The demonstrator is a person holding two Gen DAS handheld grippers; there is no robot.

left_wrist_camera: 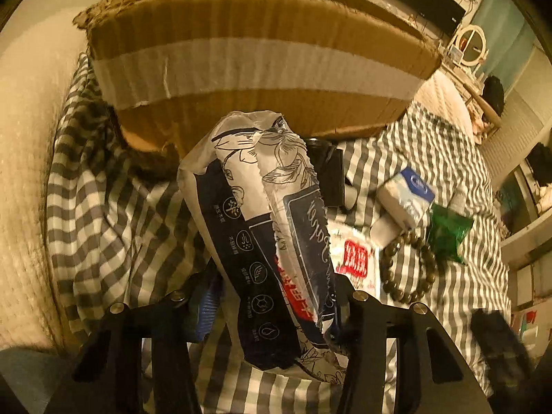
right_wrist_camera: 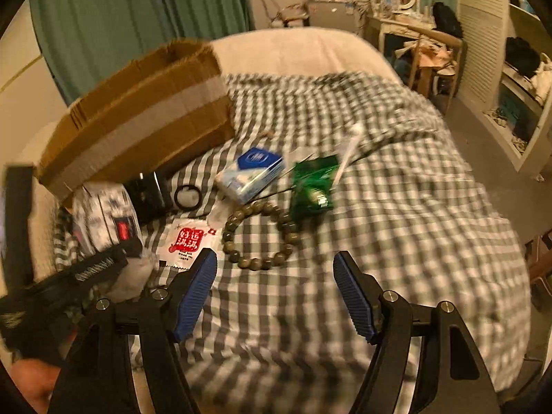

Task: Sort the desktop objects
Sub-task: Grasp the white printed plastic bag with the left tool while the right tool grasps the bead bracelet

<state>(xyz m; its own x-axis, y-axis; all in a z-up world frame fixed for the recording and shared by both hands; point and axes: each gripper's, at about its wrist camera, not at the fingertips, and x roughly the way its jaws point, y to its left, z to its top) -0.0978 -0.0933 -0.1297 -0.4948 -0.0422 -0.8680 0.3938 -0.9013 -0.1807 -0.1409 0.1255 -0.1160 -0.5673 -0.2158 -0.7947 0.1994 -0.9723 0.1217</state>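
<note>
Jaws of the left gripper [left_wrist_camera: 272, 305] clamp a floral tissue pack [left_wrist_camera: 262, 227]; the right gripper [right_wrist_camera: 275, 293] gapes above the checked cloth [right_wrist_camera: 396, 234].

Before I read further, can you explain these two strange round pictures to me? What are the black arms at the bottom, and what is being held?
A person holds a hand-held gripper in each hand; each carries a fisheye camera. The left hand-held gripper is shut on a floral tissue pack, near a cardboard box. The right hand-held gripper is open and empty. On the checked bedsheet lie a bead bracelet, a blue-and-white packet, a green packet and a red-printed sachet.
</note>
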